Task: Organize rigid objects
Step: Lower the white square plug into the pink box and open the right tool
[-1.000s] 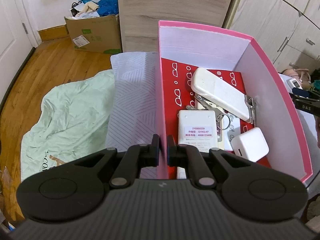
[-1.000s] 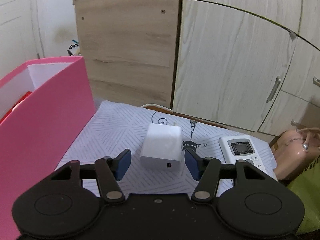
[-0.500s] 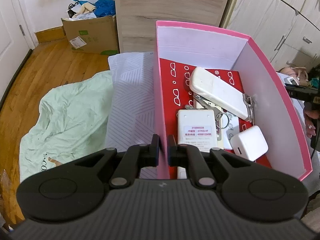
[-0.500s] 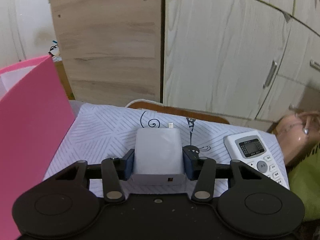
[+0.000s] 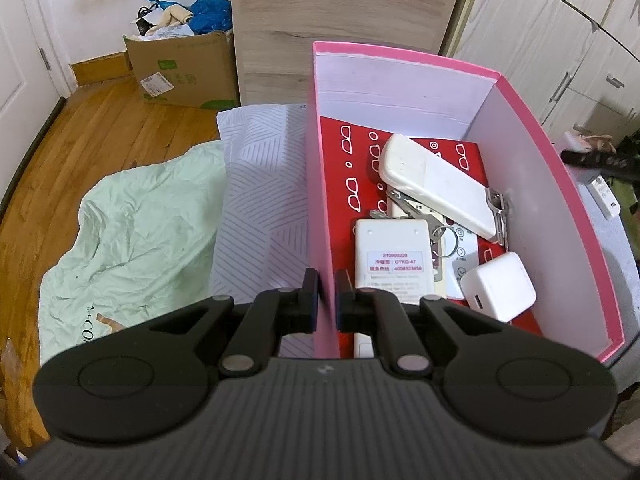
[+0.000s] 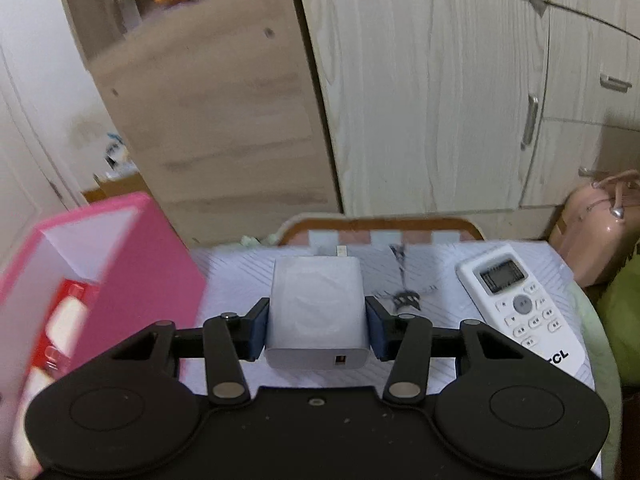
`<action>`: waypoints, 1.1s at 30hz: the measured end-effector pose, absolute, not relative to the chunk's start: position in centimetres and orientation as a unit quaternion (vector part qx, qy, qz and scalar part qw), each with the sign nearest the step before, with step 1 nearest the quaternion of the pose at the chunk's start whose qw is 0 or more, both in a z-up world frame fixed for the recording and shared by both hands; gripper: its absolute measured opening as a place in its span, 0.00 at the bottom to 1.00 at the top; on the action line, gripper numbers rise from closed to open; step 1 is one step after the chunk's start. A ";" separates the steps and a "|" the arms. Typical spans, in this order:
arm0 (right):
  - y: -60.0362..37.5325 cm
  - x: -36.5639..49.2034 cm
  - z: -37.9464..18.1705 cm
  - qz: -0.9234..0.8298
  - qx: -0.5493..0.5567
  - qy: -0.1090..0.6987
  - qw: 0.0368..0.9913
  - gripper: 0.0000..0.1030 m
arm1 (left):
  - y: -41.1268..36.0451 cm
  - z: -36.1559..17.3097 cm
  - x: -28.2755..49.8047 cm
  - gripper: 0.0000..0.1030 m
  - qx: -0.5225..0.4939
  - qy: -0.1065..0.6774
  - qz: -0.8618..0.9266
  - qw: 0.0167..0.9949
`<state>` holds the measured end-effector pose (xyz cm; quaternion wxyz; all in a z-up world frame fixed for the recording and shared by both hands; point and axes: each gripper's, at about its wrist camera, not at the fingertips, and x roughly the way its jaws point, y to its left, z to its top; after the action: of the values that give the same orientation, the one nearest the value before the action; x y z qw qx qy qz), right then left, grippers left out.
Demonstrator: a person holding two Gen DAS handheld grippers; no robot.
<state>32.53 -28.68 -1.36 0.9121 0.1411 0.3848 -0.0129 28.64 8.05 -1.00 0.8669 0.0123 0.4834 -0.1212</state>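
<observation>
A striped cloth [image 6: 240, 264] covers the table, a remote [image 6: 524, 308] lying right. The right gripper [image 6: 317, 326] clamps a white charger [image 6: 316, 312]. The left gripper [image 5: 327, 300] pinches the pink box [image 5: 400, 56] wall.

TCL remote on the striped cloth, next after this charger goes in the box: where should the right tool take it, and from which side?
Grip the TCL remote across its narrow width, on the two long side edges around the button area, coming from above. It lies flat, face up, on the striped cloth, so only those edges give parallel faces. It runs diagonally, so roll the right tool to square up.
</observation>
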 end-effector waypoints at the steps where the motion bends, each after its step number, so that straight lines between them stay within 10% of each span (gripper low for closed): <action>1: -28.5 32.1 -0.6 -0.003 0.147 0.373 0.916 0.52 | 8.0 -1.0 28.6 0.07 0.011 0.484 -0.121 0.867; 11: -20.6 27.9 8.0 0.191 0.155 0.285 0.926 0.52 | 8.4 -1.0 28.8 0.07 0.009 0.485 -0.116 0.867; 33: -8.1 30.0 0.0 0.185 0.028 0.506 0.842 0.53 | 8.6 -1.2 28.8 0.07 0.002 0.485 -0.118 0.867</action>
<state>30.02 -8.06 0.02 0.8419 0.0282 0.5062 0.1848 28.80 8.61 -1.16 0.8665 0.0024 0.4849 -0.1183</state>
